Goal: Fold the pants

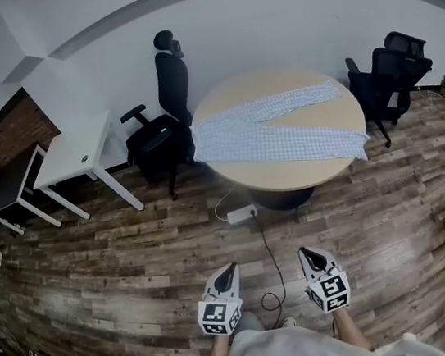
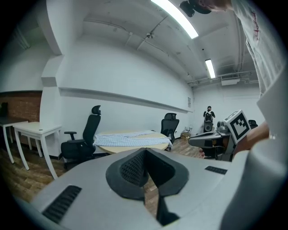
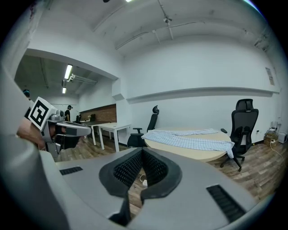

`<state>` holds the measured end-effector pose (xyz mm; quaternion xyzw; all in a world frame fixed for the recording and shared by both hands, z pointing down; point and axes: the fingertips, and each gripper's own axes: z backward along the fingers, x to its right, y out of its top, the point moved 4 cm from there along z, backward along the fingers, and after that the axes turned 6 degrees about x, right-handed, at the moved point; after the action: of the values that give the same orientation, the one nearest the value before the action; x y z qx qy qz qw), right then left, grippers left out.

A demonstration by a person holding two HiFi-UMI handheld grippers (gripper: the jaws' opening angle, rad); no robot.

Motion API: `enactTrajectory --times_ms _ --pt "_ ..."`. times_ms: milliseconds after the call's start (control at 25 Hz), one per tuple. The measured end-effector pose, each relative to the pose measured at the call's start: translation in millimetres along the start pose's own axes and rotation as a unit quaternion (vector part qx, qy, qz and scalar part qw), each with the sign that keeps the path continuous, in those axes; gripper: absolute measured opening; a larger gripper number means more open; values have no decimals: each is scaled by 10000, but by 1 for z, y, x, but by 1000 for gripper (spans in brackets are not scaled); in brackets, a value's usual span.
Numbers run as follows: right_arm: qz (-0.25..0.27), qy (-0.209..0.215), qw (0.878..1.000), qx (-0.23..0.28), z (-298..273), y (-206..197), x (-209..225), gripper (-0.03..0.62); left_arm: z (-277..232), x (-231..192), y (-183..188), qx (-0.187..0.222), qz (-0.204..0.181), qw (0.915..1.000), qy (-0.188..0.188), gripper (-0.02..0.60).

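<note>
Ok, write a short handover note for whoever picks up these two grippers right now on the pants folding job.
Left gripper: shut, empty.
Right gripper: shut, empty.
Both are held over the wooden plank floor, well short of the table.
Light blue checked pants: spread out unfolded on the round tan wooden table, one end drooping over the edge.
Done: nothing yet.
Left: walk up, grasp the pants, make every fold.

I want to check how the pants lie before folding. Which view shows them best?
The head view: it looks down on the pants, spread legs apart across the round table, one leg end drooping over the edge. Both gripper views see them far off and nearly edge-on, a thin strip.
</note>
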<state>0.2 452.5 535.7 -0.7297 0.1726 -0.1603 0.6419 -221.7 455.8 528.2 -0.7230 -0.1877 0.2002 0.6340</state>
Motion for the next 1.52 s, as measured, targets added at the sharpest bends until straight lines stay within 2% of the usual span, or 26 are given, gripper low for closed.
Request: enactTrajectory --times_ms 360,880,1200,1520 --pt "15 -35 9999 -121 -55 1 20 28 -46 -37 -7 -81 171 9998 -64 32" --pt "131 -560 9983 -125 -183 37 33 28 -143 -153 21 5 202 9980 -595 31" --pt "67 -882 9959 -173 -250 41 30 28 -189 -220 30 -45 91 9957 -920 32" --pt "-59 -962 9947 -344 -272 29 32 28 -222 -241 17 -280 -45 9927 -1175 31"
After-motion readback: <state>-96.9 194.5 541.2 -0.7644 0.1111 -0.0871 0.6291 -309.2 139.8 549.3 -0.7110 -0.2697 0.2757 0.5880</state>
